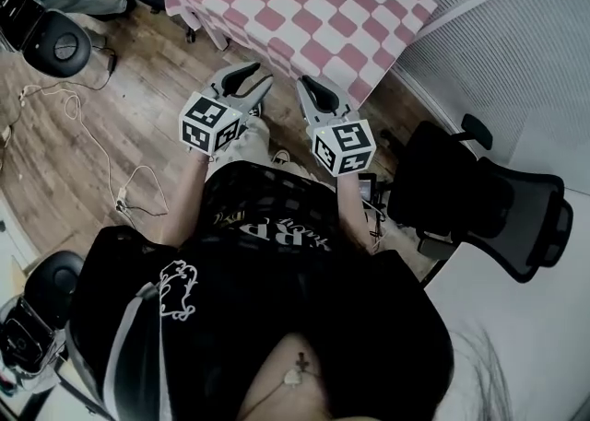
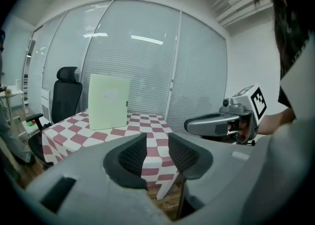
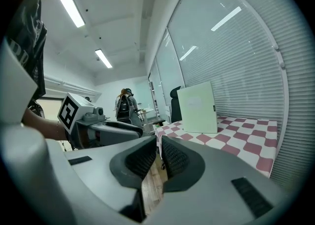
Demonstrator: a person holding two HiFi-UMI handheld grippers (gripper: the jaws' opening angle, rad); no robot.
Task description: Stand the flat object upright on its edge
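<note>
Standing behind pale board (image 2: 108,102), black chair (image 2: 66,98)

Matt, smooth pale-green board (image 2: 108,102); soft checked cloth table cover (image 1: 304,14); dull-sheened wood-plank floor (image 1: 166,69).

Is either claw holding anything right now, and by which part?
Nothing is held. The left claw is open and empty, the right claw shut on nothing; the pale green board stands apart on the checkered table.
</note>
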